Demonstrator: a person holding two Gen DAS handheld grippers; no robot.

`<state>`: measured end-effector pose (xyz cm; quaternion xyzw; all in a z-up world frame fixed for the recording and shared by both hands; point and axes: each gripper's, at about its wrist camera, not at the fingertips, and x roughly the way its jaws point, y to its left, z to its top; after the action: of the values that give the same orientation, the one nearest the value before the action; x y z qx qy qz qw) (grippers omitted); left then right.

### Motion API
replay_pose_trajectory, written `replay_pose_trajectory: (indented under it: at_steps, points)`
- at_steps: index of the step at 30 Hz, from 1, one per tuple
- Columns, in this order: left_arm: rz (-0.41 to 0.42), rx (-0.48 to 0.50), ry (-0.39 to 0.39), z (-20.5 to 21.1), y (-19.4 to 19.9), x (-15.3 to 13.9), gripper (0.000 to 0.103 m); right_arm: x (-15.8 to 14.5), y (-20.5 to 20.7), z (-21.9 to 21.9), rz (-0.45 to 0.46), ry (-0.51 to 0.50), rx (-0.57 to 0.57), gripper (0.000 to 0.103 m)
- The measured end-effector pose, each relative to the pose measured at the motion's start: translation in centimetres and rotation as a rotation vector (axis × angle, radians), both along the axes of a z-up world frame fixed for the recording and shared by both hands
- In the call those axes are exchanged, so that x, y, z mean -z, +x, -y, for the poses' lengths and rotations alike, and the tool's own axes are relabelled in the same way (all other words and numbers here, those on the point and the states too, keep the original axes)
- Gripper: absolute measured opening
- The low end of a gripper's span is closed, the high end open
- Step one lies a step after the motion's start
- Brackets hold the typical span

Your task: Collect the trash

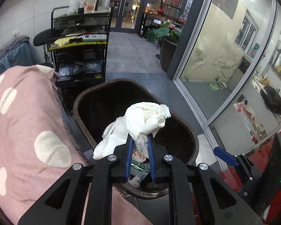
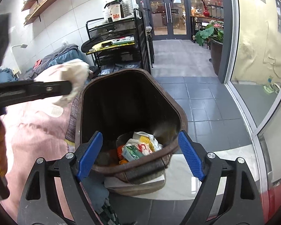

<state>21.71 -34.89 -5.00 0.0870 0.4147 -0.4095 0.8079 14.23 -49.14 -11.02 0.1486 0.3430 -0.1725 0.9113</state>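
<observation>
Left claw (image 1: 140, 144) clamped on tissue (image 1: 140, 121), over bin (image 1: 80, 101) mouth. Right claw (image 2: 140, 153) wide, empty, at bin's 6 o'clock rim. Step: drop-off. Next: release tissue into bin.

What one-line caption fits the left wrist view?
Left gripper clamps crumpled white tissue above the open brown trash bin, beside a pink spotted blanket.

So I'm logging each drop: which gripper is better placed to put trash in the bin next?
Left. The left gripper is shut on the crumpled tissue, right over the open brown bin. The right gripper is open and empty at the bin's rim, so it has nothing to drop.
</observation>
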Motion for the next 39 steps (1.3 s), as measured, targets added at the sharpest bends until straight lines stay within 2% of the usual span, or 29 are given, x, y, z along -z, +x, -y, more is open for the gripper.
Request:
replay_pose_trajectory:
  at_steps: [6,8,13,16,19,27,30,34,39]
  points:
    - [-0.018,0.010,0.042,0.9,0.8,0.9,0.018,0.1,-1.1,0.0,-0.012,-0.037,0.010,0.082]
    - [-0.026,0.008,0.049,1.3,1.1,1.1,0.029,0.3,-1.4,0.1,-0.021,-0.036,0.010,0.083]
    - [-0.006,0.006,0.029,1.4,0.8,0.8,0.077,0.6,-2.0,0.6,-0.038,-0.042,0.027,0.084]
    - [0.031,0.000,0.017,1.2,0.4,0.4,0.089,0.6,-2.3,1.0,-0.034,-0.045,0.048,0.086]
    - [0.068,0.007,-0.008,0.9,-0.2,-0.2,0.096,0.8,-2.4,1.3,-0.039,-0.046,0.054,0.086]
    - [0.083,-0.009,-0.031,0.0,-0.7,-1.1,0.097,0.5,-2.5,1.0,-0.022,-0.031,0.050,0.087]
    - [0.112,-0.023,-0.030,-0.6,-1.1,-1.5,0.097,0.2,-2.5,0.6,-0.013,-0.028,0.045,0.087]
    - [0.137,-0.052,-0.068,-2.5,-1.6,-2.4,0.097,-0.1,-2.3,0.0,0.005,-0.021,0.036,0.093]
    - [0.150,-0.102,-0.114,-5.5,-2.0,-3.2,0.097,-0.8,-1.9,-1.4,0.028,-0.023,0.006,0.093]
